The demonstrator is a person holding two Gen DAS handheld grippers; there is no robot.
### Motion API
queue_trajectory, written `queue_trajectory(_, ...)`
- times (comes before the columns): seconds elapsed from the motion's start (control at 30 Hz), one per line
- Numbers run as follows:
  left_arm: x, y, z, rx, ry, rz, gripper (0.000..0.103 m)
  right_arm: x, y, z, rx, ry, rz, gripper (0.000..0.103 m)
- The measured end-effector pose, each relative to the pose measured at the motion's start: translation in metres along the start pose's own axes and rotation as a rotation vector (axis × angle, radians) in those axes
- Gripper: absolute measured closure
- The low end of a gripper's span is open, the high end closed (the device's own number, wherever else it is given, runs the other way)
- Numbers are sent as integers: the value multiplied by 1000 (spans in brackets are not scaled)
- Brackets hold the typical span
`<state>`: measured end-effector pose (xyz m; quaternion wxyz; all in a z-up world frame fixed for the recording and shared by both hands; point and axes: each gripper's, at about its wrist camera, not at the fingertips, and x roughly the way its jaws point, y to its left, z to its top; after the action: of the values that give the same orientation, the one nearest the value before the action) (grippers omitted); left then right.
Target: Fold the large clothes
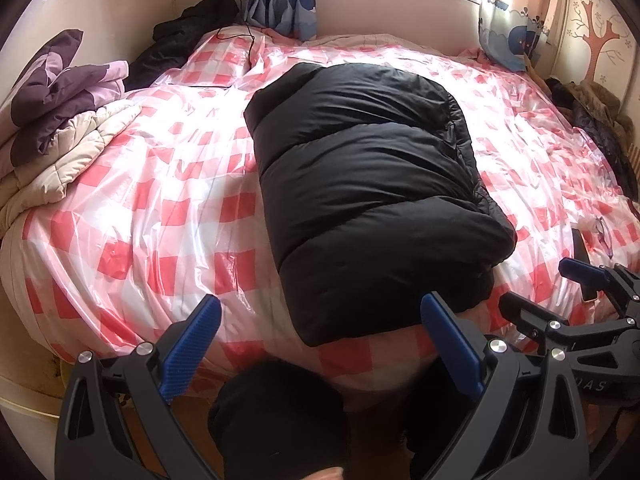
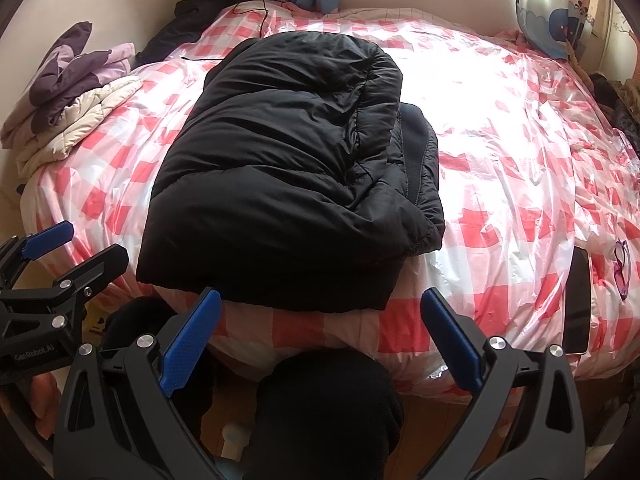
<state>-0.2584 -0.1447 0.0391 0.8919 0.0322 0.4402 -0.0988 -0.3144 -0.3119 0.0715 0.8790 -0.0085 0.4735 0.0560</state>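
Observation:
A black puffer jacket (image 1: 360, 184) (image 2: 280, 168) lies folded into a long bundle on the bed, its near end at the bed's front edge. A sleeve and inner layers stick out along its right side. My left gripper (image 1: 320, 320) hovers open just off the bed's front edge, short of the jacket's near end, with nothing between its blue pads. My right gripper (image 2: 320, 312) is also open, in front of the same near end and apart from it. Each gripper shows in the other's view: the right gripper (image 1: 568, 284) at the right, the left gripper (image 2: 80, 244) at the left.
The bed (image 1: 160, 208) is covered in red-and-white checked plastic sheet. A folded quilt (image 1: 60, 120) is piled at the left, dark clothes (image 1: 192, 28) at the far left corner and more (image 1: 600, 120) at the right. A phone (image 2: 578, 304) and glasses (image 2: 622, 268) lie near the right front edge.

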Motion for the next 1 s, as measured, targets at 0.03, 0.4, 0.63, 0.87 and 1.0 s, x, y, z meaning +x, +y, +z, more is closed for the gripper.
queue_trajectory(0.03, 0, 1, 0, -2, 1, -2, 7, 0, -1, 0, 0, 1, 0, 7)
queue_trajectory(0.4, 1, 4, 1, -19, 16, -32, 7, 3, -2, 0, -2, 7, 6, 7)
queue_trajectory(0.63, 2, 4, 1, -19, 20, -27, 7, 6, -4, 0, -3, 15, 14, 7)
queue_trajectory(0.87, 2, 2, 1, -15, 20, -22, 7, 7, -3, -1, -2, 20, 19, 7)
queue_trajectory(1.0, 3, 3, 1, -15, 23, -25, 7, 8, -3, -2, -1, 21, 21, 7)
